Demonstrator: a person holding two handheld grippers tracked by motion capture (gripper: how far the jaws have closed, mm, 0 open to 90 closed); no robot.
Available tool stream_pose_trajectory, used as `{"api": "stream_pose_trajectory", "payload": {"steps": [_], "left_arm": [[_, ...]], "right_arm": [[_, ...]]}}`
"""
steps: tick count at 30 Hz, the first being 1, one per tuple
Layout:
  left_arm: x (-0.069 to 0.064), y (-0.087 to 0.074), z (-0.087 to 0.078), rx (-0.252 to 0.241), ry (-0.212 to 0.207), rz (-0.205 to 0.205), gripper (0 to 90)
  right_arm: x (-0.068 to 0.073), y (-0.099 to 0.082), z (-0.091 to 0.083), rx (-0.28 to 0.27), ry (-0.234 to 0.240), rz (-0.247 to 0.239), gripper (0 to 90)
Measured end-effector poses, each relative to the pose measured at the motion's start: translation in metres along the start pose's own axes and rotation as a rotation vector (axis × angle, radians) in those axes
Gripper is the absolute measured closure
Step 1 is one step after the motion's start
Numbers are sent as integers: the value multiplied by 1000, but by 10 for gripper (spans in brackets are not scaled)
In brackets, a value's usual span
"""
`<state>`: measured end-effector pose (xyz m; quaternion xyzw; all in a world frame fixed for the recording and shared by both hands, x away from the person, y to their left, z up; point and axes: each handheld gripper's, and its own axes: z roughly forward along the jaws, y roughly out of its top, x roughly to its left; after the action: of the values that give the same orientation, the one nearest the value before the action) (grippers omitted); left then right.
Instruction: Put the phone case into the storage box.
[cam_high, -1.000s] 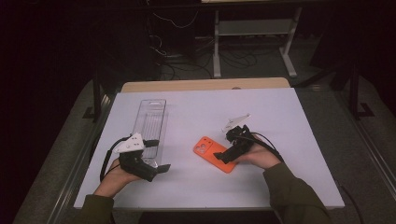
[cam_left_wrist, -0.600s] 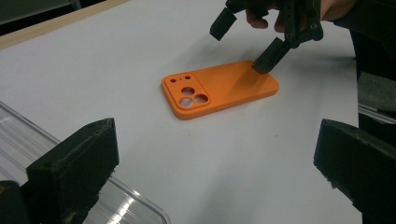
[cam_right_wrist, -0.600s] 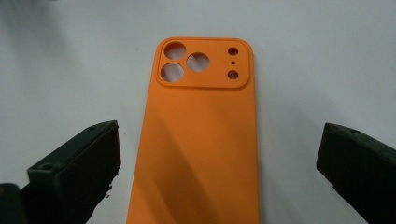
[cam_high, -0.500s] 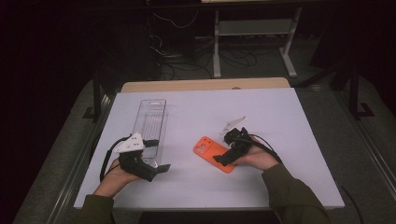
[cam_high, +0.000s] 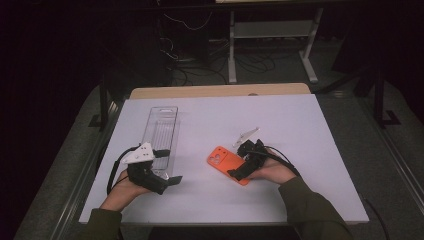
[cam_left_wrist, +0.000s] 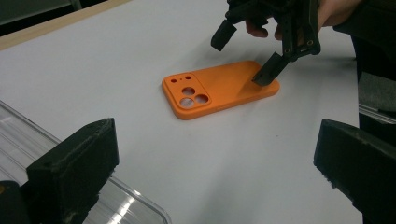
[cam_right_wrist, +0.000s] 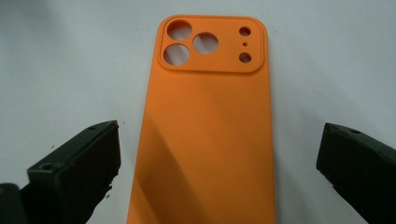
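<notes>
We hover the right gripper (cam_high: 246, 161), jaws spread, over the case (cam_high: 223, 161); next we should lower and clamp its sides.

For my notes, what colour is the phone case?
Orange; the phone case shows best in the right gripper view.

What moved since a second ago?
Hardly anything. The right gripper shifted only slightly and hangs open over the near end of the orange phone case, not gripping it. The case, the clear tray and the open left gripper stayed put.
</notes>
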<state>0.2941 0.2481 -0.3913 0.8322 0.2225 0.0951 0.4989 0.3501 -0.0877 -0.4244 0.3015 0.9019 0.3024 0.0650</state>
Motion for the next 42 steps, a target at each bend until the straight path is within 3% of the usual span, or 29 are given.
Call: {"api": "stream_pose_trajectory", "payload": {"steps": [28,42], "left_arm": [[0,0,0,2,0,-6,0],[0,0,0,0,0,-7,0]], "right_arm": [[5,-4,16,67,-11,-18,0],[4,-5,19,76,-27,-43,54]]}}
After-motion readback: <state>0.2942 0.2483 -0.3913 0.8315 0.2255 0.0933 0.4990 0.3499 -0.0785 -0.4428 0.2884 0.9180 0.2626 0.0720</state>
